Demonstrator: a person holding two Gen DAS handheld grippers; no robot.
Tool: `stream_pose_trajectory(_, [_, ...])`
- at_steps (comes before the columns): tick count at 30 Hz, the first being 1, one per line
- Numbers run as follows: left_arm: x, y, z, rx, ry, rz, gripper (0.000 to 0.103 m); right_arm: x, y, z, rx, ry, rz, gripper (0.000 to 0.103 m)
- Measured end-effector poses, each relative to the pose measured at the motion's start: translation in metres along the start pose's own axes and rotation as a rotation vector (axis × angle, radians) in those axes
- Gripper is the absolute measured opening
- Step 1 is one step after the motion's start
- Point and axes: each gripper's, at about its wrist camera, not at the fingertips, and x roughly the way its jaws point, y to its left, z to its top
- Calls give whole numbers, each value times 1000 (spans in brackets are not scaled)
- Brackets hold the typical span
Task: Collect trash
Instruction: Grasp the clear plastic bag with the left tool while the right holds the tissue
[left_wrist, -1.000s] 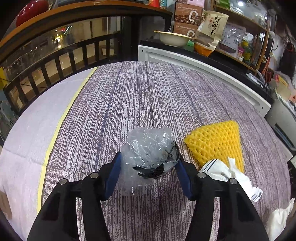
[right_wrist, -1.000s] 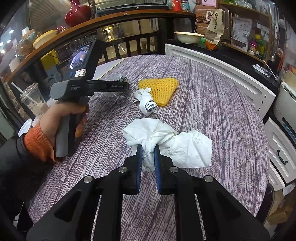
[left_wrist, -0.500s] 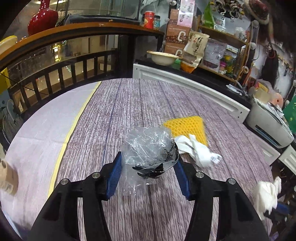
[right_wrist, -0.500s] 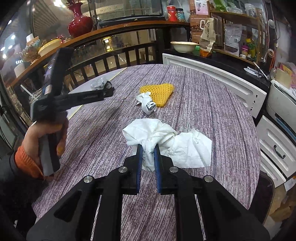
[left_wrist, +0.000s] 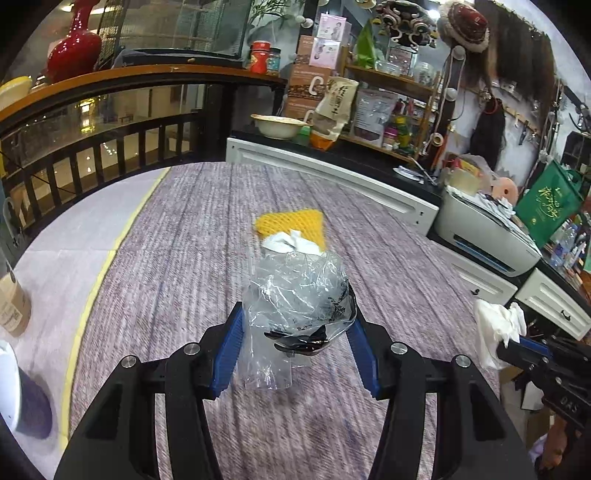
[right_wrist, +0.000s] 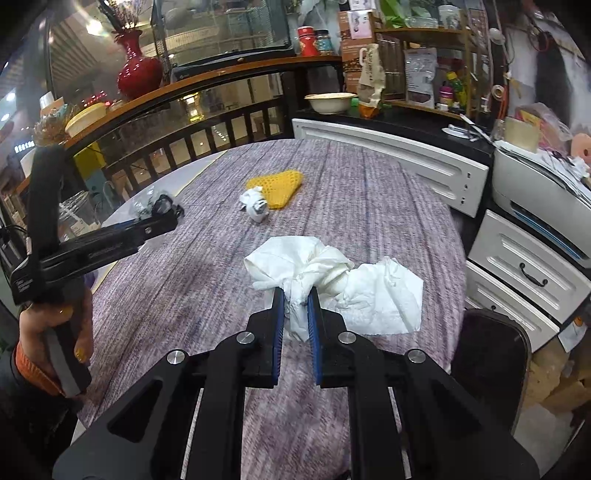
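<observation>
My left gripper (left_wrist: 295, 332) is shut on a crumpled clear plastic wrapper (left_wrist: 295, 291) with black print, held above the purple tablecloth (left_wrist: 184, 258). My right gripper (right_wrist: 295, 306) is shut on a white crumpled tissue (right_wrist: 332, 277), also lifted off the table. On the table lie a yellow foam net (right_wrist: 277, 184) and a small white paper wad (right_wrist: 255, 203) beside it. In the right wrist view the left gripper (right_wrist: 162, 214) appears at the left, held by a hand (right_wrist: 48, 325). In the left wrist view the right gripper (left_wrist: 509, 345) with the tissue (left_wrist: 495, 328) shows at the right edge.
A white cabinet (right_wrist: 406, 158) runs along the table's far side, with drawers (right_wrist: 524, 273) and a printer (left_wrist: 487, 232) at the right. A dark railing (left_wrist: 92, 147) borders the left. A paper cup (left_wrist: 11, 299) stands at the table's left edge. A dark chair back (right_wrist: 491, 354) sits at the right.
Both grippers have pulled back and risen with their loads. The yellow net and paper wad now look farther away, and the right gripper has come into the left wrist view.
</observation>
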Motion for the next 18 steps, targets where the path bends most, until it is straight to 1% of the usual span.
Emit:
stream_pose_trajectory(7, [-12, -33, -12, 43, -13, -43, 53, -24, -35, -16, 62, -24, -63, 13])
stream_pose_trajectory(12, [-23, -60, -12, 70, -48, -95, 53, -40, -63, -29, 110, -37, -121, 13])
stream_pose_trajectory(18, [-26, -97, -16, 115, -54, -158, 53, -54, -92, -50, 160, -35, -193, 13])
